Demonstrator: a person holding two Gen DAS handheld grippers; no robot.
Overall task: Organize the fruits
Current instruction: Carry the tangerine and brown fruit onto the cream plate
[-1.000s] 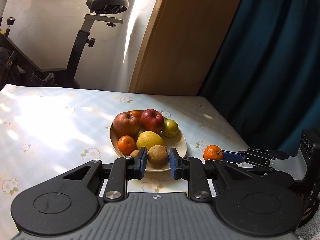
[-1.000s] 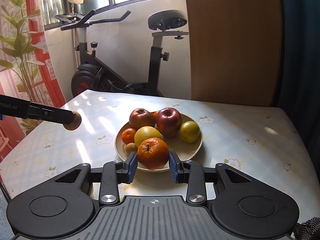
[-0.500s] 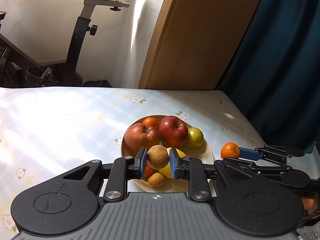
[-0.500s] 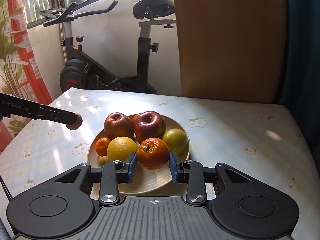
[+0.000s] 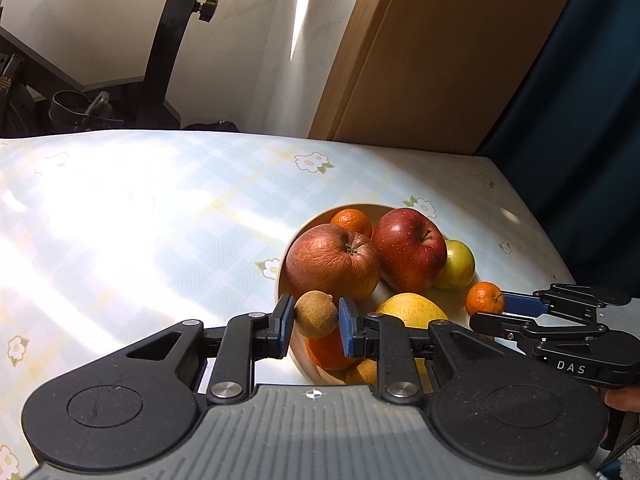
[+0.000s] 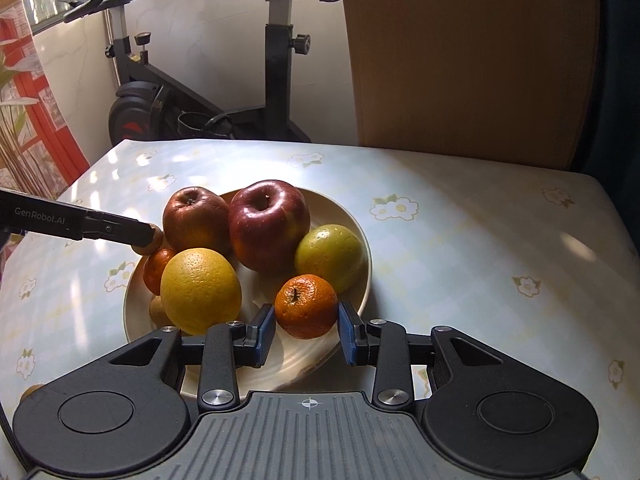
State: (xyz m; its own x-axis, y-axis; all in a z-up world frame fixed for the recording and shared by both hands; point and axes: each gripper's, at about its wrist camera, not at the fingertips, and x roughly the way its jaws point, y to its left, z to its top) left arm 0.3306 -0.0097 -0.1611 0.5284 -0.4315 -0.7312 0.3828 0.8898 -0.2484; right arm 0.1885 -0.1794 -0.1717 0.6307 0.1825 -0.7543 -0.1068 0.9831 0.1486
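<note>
- Grip on each side is full: the left gripper (image 5: 313,322) is clamped on a small brown fruit (image 5: 316,314), the right gripper (image 6: 306,330) on a mandarin (image 6: 306,306); each pair of blue pads presses the fruit's flanks, so neither can roll free.
- Both fruits hang above the cream plate (image 6: 362,240), the brown one over its left side, the mandarin over its near right; by my reading each is being brought to a free spot in the dish.
- Heap on the plate: a wrinkled apple (image 6: 195,218), a glossy red apple (image 6: 269,225), a green fruit (image 6: 330,256) and a yellow citrus (image 6: 201,290); the bare patch by the mandarin looks like the likeliest landing place.
- Hidden parts: the plate's near rim lies behind the gripper bodies; an orange and a small brownish fruit show only partly beside the citrus; whether either carried fruit already touches a neighbour cannot be told.
</note>
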